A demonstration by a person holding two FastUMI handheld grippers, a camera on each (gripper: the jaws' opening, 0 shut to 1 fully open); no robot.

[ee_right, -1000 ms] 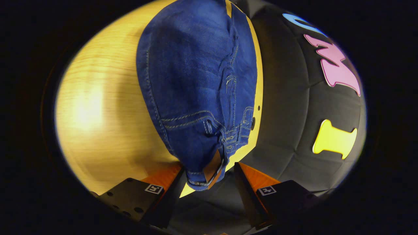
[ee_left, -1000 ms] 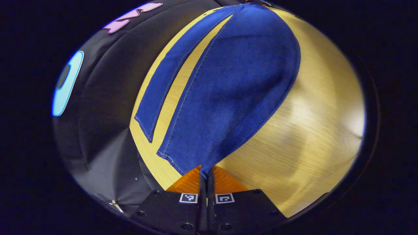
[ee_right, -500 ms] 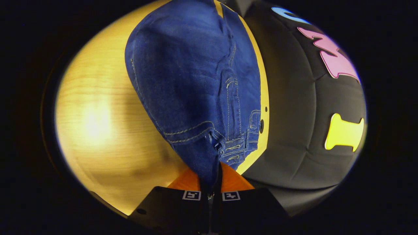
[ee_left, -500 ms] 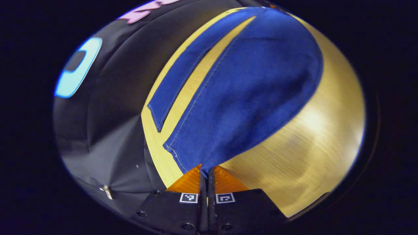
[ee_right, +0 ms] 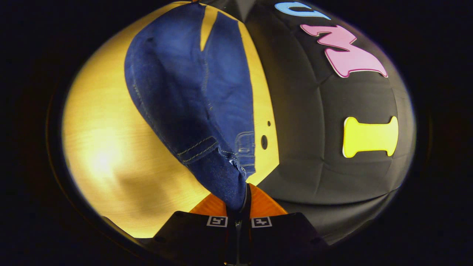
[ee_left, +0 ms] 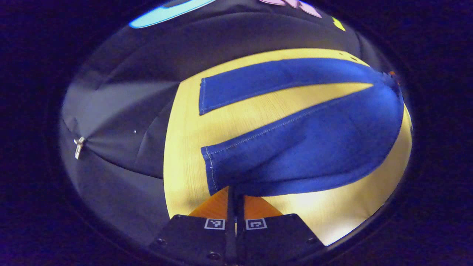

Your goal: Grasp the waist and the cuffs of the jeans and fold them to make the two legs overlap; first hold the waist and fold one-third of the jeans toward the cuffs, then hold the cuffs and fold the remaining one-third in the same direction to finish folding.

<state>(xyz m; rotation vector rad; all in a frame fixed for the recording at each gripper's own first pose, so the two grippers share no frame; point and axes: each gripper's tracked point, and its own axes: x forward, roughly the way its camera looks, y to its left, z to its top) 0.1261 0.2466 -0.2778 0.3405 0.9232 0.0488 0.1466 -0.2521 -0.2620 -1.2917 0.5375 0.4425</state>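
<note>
At the bottom of the left gripper view, the left hand-held gripper (ee_left: 235, 195) was closed, both fingers pinching the near corner of the nearer cuff (ee_left: 211, 170) of the jeans (ee_left: 310, 144). The pinch point itself was hidden between the fingers. That leg rose off the wooden surface (ee_left: 184, 147) toward the hand-held gripper, while the other leg (ee_left: 273, 77) lay flat on the surface near its far edge, its cuff end toward the left of the view. The waist end ran into the blurred right rim of the view and could not be made out.

At the bottom of the right gripper view, the right hand-held gripper (ee_right: 242, 207) was closed, both fingers pressing on the waist (ee_right: 225, 181) of the jeans. The fabric hung from the pinch in a bulging fold, so the waistband and the pockets were mostly hidden; stitching and a belt loop were partly visible. The cuffs were cut off at the top of the view. Two dark holes (ee_right: 264, 142) showed in the surface just beside the denim.

Compared with one second earlier, the right hand-held gripper had gone from wide open around the waist to closed on it. The left gripper view had swung, so that the legs ran across the view rather than up it. The left hand-held gripper had kept its hold on the cuff.
</note>
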